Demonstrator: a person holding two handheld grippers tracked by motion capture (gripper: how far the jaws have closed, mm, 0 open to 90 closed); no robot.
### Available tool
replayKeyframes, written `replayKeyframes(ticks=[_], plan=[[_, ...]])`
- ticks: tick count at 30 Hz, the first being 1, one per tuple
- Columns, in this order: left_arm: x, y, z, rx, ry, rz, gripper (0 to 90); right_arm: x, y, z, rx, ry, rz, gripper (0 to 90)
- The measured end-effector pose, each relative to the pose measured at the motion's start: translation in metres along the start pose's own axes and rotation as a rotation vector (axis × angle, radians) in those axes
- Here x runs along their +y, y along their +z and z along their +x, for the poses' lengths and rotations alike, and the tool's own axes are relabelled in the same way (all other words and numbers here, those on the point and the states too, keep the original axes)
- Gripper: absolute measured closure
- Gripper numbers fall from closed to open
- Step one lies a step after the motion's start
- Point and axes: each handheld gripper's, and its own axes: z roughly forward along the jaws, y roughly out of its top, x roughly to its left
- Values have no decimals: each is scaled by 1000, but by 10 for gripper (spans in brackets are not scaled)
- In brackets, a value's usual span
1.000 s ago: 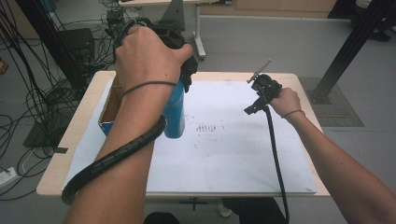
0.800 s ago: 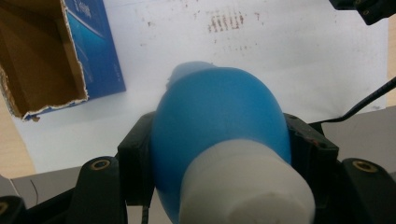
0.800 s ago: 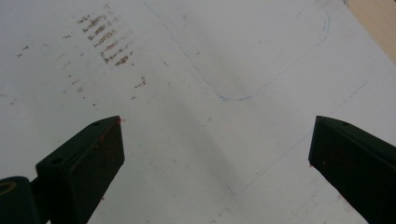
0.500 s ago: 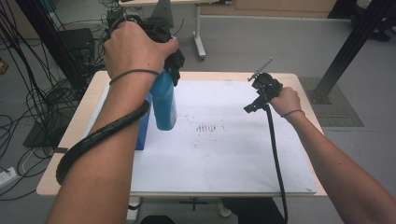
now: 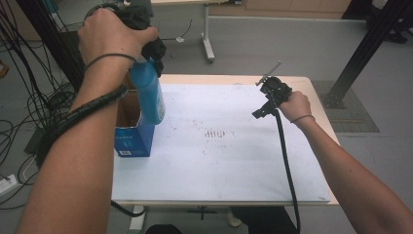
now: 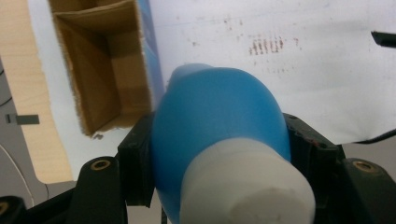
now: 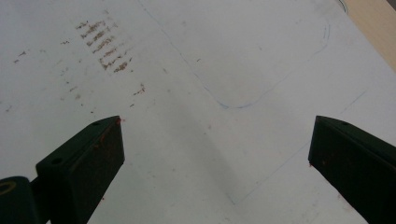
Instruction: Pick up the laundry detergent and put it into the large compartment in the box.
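Left gripper [image 5: 155, 54] jaws clamp the blue bottle [image 5: 148, 95] near its white cap [image 6: 245, 184]; bottle hangs above the open box [image 5: 132, 127] at table's 9 o'clock. Right gripper [image 5: 265, 100] jaws wide, empty, at 2 o'clock. Risk: smooth rounded shoulder slips, or base catches the box rim.

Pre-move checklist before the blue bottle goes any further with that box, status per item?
1. Grip: left gripper clamped on the blue plastic bottle with white cap, both jaws against its sides: ok.
2. Bottle clear of the table: hangs in the air: ok.
3. Open blue cardboard box: upright, top open, nothing visible inside: ok.
4. Bottle centred over the opening: at its right edge: not ok.
5. Right gripper: open, holding nothing, apart over the white table sheet: ok.
6. Cap tightness: cannot tell.
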Motion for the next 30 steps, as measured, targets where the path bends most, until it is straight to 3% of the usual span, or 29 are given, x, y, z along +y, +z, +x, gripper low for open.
replayKeyframes(ticks=[14,25,30], plan=[[12,-5,50,5,-70,-3,373,1,4,-1,2,1,3,34],[13,-7,78,-5,-113,-30,373,2,8,-5,0,12,14,35],[16,-2,83,-1,-121,-26,373,2,8,-4,-8,9,17,35]])
